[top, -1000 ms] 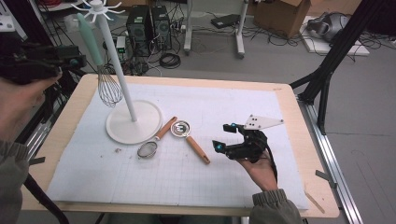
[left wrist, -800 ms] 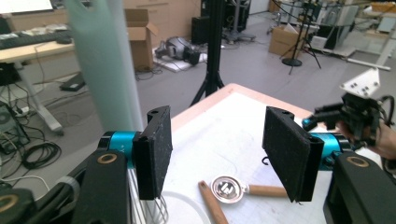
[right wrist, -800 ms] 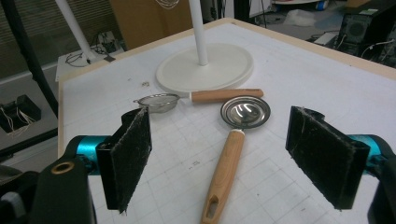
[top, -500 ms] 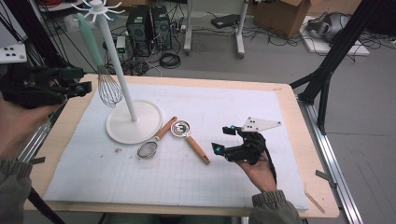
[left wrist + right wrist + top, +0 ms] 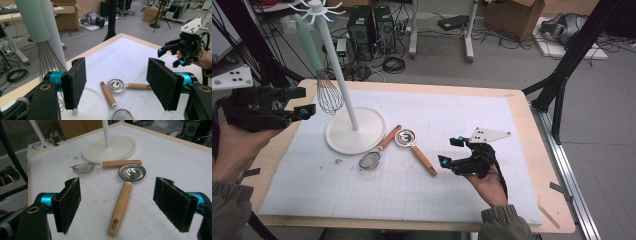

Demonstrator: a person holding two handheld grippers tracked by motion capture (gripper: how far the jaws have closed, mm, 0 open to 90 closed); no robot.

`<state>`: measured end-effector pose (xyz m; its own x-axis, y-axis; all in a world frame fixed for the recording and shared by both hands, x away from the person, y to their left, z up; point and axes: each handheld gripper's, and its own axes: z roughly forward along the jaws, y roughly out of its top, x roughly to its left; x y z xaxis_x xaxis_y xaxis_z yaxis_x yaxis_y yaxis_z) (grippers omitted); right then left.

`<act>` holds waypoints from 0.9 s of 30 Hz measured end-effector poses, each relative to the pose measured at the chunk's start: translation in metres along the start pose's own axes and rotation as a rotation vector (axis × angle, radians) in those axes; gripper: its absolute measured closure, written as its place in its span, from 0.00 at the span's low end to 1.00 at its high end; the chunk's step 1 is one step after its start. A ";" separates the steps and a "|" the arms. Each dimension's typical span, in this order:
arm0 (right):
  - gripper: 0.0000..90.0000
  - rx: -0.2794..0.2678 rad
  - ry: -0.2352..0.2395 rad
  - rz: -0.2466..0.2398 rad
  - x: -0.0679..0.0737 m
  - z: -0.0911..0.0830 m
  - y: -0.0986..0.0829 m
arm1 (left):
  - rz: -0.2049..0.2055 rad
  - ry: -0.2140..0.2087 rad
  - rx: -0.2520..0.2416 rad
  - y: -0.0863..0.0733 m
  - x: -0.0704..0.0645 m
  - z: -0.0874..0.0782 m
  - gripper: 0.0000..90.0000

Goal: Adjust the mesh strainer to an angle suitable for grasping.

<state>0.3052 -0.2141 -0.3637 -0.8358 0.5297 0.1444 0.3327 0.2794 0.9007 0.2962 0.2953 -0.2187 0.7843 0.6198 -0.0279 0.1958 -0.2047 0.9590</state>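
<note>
I have the right gripper [image 5: 451, 151] low over the white mat [image 5: 512, 130], and its fingers [image 5: 68, 203] are wide apart and hold nothing. Directly ahead of them lies the small metal ladle with a wooden handle [image 5: 120, 206]. In the right gripper view its long axis runs away from me: the handle end with the hanging hole is nearest and sits between the two fingers, and the shiny bowl [image 5: 132, 172] is at the far end. I judge this ladle is the thing to pick up, because the right hand is clearly nearer to it than the left.

Just beyond the bowl lies a small mesh strainer [image 5: 82, 167], and its wooden handle almost touches the ladle bowl, so I must be careful not to push it.

The left gripper [image 5: 302, 102] hovers high near the left edge of the tabletop [image 5: 522, 102], beside the wire whisk [image 5: 330, 92] that hangs on the white utensil stand [image 5: 354, 132]. Its fingers [image 5: 75, 85] are also wide open and empty. I think the next move is forward and down onto the ladle handle, with the fingers across it.
</note>
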 end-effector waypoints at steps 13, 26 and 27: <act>0.24 0.004 -0.006 -0.005 0.001 0.001 -0.002 | -0.004 -0.005 0.012 -0.029 -0.011 0.012 0.36; 0.27 0.025 -0.016 -0.012 0.004 0.007 -0.003 | -0.004 -0.001 0.011 -0.049 -0.023 0.023 0.36; 0.27 0.025 -0.016 -0.012 0.004 0.007 -0.003 | -0.003 0.000 0.014 -0.051 -0.024 0.024 0.36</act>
<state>0.3036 -0.2071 -0.3690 -0.8327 0.5390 0.1271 0.3339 0.3055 0.8917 0.2815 0.2726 -0.2733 0.7835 0.6206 -0.0303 0.2063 -0.2139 0.9548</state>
